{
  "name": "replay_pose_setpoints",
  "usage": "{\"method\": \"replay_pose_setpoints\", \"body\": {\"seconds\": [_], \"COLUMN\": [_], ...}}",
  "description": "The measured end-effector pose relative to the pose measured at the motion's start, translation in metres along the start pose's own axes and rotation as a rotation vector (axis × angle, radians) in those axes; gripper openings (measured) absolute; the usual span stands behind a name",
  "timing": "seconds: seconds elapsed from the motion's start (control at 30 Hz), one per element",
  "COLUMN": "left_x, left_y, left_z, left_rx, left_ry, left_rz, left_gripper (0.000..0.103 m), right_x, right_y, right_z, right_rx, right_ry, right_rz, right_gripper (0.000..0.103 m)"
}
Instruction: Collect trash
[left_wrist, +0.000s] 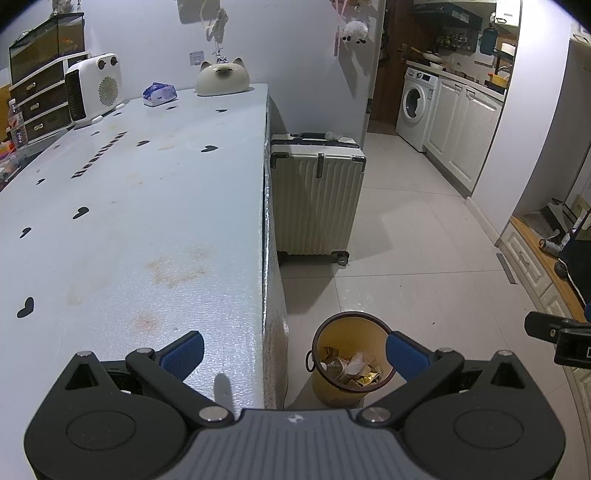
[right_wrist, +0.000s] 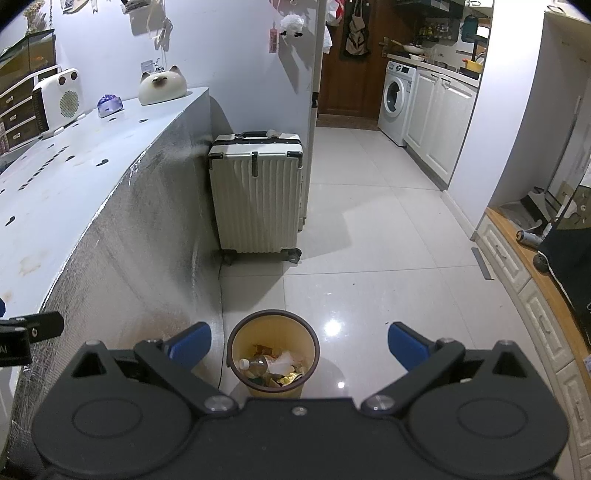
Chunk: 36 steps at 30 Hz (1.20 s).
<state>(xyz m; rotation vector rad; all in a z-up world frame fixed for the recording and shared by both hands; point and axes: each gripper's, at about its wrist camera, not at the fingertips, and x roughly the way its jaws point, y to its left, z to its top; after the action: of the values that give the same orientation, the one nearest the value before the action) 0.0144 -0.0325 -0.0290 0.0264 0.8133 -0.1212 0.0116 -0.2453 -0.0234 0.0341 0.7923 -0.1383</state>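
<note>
Trash (right_wrist: 275, 367) fills the bottom of one yellow bin (right_wrist: 272, 332) on the tiled floor beside the table (left_wrist: 147, 221): a single plastic bottle (right_wrist: 255, 364), crumpled white paper and gold wrappers. Both grippers hang above it, the left gripper (left_wrist: 295, 350) and right gripper (right_wrist: 299, 341) each spread wide and holding nothing. One cream suitcase (right_wrist: 258, 192) stands further along the table's side.

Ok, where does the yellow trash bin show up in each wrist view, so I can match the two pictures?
Left wrist view: the yellow trash bin sits low and right of centre, on the floor beside the table's end, partly behind the tool's right finger.
Right wrist view: the bin sits low and near centre, between the open fingers, with a bottle visible inside.
Shared landmark: the cream suitcase standing beyond the bin.
</note>
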Motion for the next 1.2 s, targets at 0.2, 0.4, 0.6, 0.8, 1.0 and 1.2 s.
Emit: {"method": "replay_pose_setpoints", "body": {"seconds": [0.2, 0.4, 0.6, 0.8, 1.0, 1.2], "left_x": [0.0002, 0.0006, 0.0005, 0.0005, 0.0006, -0.0002], "left_y": [-0.0005, -0.001, -0.0011, -0.0008, -0.0009, -0.0003], "left_z": [0.0006, 0.001, 0.0008, 0.0007, 0.0005, 0.0052], "left_rx": [0.003, 0.003, 0.003, 0.003, 0.004, 0.004], "left_ry": [0.0, -0.001, -0.001, -0.001, -0.002, -0.005], "left_rz": [-0.001, -0.002, -0.001, -0.001, -0.003, -0.005], "left_gripper": [0.103, 0.103, 0.103, 0.103, 0.103, 0.103], "right_x": [0.0001, -0.0004, -0.0005, -0.0004, -0.0005, -0.0004], "right_y": [-0.0001, 0.0007, 0.0002, 0.0, 0.0001, -0.0002], "right_z": [0.0001, -0.0004, -0.0007, -0.0005, -0.0006, -0.0001], "right_rx": [0.0, 0.001, 0.002, 0.001, 0.001, 0.0], "right_ry": [0.001, -0.001, 0.0, -0.001, 0.0, 0.0], "right_rz": [0.0, -0.002, -0.003, -0.002, -0.003, -0.002], "right_gripper": [0.103, 0.103, 0.103, 0.103, 0.103, 0.103]}}
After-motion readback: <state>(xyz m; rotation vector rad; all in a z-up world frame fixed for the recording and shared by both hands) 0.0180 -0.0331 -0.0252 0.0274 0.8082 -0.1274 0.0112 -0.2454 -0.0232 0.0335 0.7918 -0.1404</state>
